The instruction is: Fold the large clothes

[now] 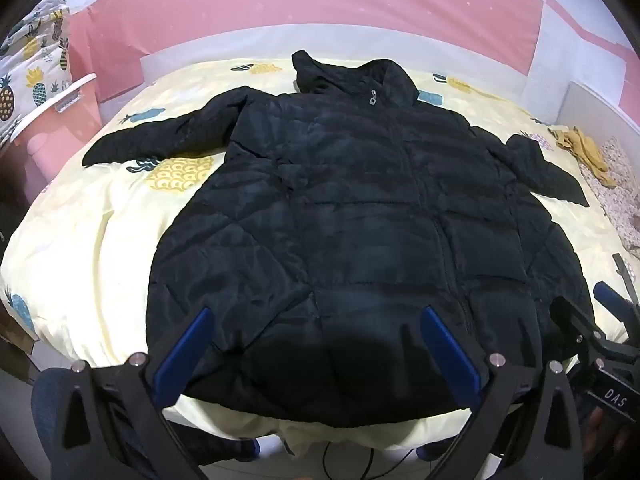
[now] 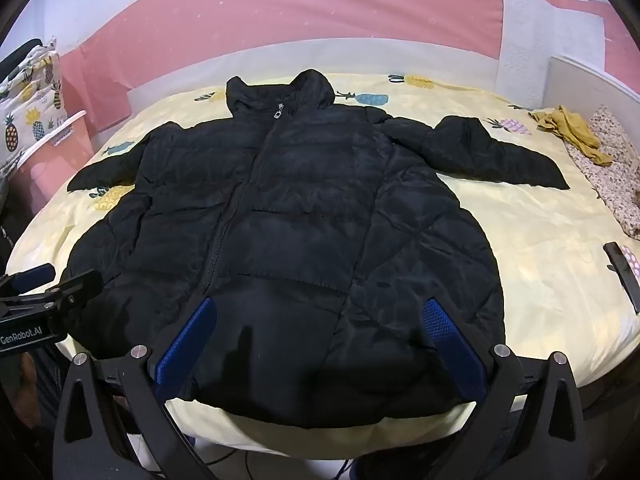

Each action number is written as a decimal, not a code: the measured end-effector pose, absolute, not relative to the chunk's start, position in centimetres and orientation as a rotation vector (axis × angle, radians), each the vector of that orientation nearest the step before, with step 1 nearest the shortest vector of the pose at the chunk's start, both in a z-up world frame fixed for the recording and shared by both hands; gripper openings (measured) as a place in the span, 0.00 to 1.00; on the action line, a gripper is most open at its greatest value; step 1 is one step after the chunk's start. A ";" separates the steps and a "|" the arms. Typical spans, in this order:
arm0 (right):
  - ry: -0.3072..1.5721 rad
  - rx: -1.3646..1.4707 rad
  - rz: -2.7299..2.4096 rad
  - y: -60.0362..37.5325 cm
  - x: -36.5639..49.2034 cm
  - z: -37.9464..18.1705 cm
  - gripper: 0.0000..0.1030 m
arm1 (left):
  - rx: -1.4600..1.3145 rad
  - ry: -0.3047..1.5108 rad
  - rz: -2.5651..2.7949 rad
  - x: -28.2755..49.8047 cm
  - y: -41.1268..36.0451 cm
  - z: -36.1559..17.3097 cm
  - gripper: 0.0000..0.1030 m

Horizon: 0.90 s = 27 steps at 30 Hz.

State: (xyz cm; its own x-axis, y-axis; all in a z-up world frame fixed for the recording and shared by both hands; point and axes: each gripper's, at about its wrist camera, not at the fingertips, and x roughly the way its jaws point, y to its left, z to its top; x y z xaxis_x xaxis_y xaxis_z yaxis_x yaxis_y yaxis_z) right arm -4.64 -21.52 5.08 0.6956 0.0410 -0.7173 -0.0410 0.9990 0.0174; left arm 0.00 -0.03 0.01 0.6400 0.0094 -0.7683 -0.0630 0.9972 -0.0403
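White letters "DAS" on a black block at the back of the right gripper (image 1: pixel 612 394), seen from the left wrist. White lettering "GenRobot.AI" on the black body of the left gripper (image 2: pixel 24 338), seen from the right wrist. No other legible text.
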 end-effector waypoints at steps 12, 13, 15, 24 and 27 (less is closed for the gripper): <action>0.795 0.003 0.046 -21.8 -4.9 5.1 1.00 | -0.066 0.877 0.043 -0.2 -0.7 -0.4 1.00; 0.796 0.004 0.046 -21.8 -5.0 5.1 1.00 | -0.067 0.878 0.041 -0.2 -0.5 -0.4 1.00; 0.796 0.002 0.046 -21.8 -4.8 5.2 1.00 | -0.067 0.880 0.041 -0.2 -0.5 -0.4 1.00; 0.799 0.005 0.041 -21.7 -4.7 5.2 1.00 | -0.062 0.885 0.036 -0.2 0.0 -0.6 1.00; 0.801 0.005 0.041 -21.7 -4.7 5.2 1.00 | -0.056 0.887 0.035 -0.2 -0.2 -0.7 1.00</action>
State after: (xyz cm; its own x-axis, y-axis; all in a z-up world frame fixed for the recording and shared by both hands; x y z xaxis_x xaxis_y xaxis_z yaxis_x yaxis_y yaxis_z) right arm -4.66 -21.73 5.17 0.6952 0.0391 -0.7178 -0.0351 0.9992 0.0203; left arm -0.15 -0.21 -0.72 0.6315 0.0071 -0.7753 -0.0535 0.9980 -0.0344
